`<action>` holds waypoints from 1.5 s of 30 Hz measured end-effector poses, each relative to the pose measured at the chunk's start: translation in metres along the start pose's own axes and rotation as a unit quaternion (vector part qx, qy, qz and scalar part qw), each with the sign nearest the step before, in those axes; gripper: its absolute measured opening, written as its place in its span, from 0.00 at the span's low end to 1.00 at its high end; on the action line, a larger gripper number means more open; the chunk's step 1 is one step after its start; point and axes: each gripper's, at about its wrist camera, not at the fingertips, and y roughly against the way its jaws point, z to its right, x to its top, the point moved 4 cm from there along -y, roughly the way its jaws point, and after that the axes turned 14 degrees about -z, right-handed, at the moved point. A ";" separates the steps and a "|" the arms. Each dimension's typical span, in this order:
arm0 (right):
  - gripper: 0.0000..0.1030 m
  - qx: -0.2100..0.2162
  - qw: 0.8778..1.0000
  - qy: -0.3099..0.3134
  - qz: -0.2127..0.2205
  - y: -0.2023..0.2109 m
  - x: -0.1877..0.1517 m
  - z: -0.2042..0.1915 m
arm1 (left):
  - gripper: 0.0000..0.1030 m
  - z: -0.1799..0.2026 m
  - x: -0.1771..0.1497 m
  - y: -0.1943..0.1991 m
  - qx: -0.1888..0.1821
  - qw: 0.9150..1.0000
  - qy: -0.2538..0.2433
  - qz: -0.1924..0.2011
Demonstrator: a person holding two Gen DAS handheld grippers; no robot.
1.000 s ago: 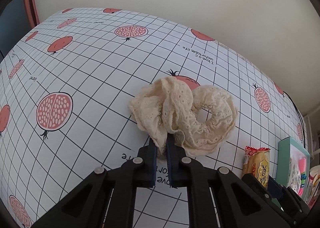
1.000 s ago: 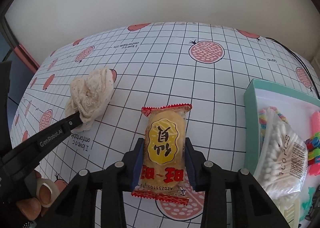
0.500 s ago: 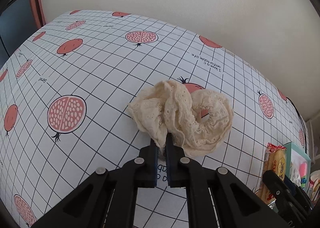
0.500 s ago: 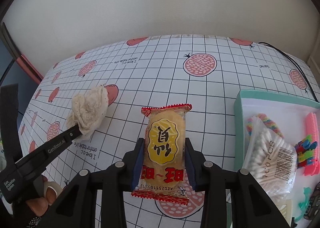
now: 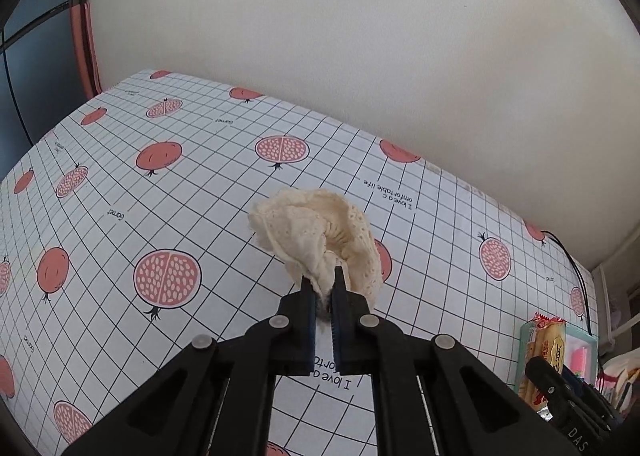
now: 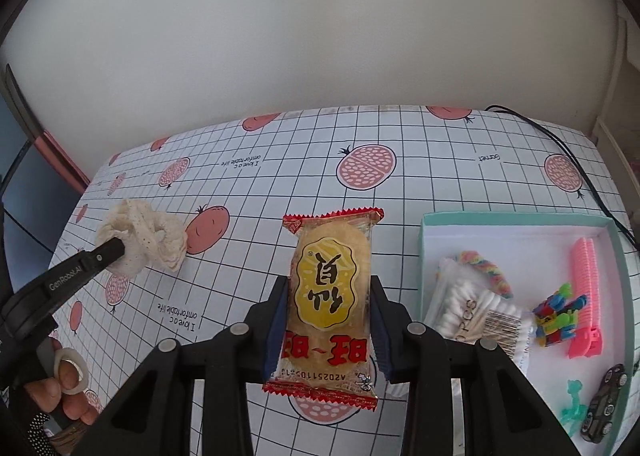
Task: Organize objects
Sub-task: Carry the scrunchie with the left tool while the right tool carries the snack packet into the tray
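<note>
Between the blue-padded fingers of the left gripper [image 5: 323, 298]: cream lace fabric scrunchie [image 5: 320, 240], pinched tight at its lower edge, bunched up and held clear above the white grid-patterned tablecloth with pomegranate prints [image 5: 168, 192]. Seen from the right wrist too, at far left, dangling off the left gripper's tip [image 6: 120, 246]. Lower left corner of that view: a hand [image 6: 66, 384] on the handle, a pale ring on one finger.

Between the right gripper [image 6: 330, 296] fingers: yellow-and-red crinkle-edged rice cracker packet [image 6: 330, 296], clamped on both long sides, label upside down, raised off the cloth.

Just right of the packet: shallow teal-rimmed white tray [image 6: 520, 218] flat on the table. Inside: clear bag of cotton swabs [image 6: 476, 310], rainbow braided hair tie [image 6: 486, 268] partly beneath it, pink comb [image 6: 584, 296], cluster of small multicoloured clips [image 6: 558, 314], dark toy car [image 6: 604, 404] near the front corner. Black cable [image 6: 568, 152] trailing over the far right table edge.
</note>
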 end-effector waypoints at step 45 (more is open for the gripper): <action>0.38 -0.070 0.987 -0.140 0.022 0.095 -0.028 0.208 | 0.06 0.234 -0.076 0.084 -0.141 0.969 -0.202 0.028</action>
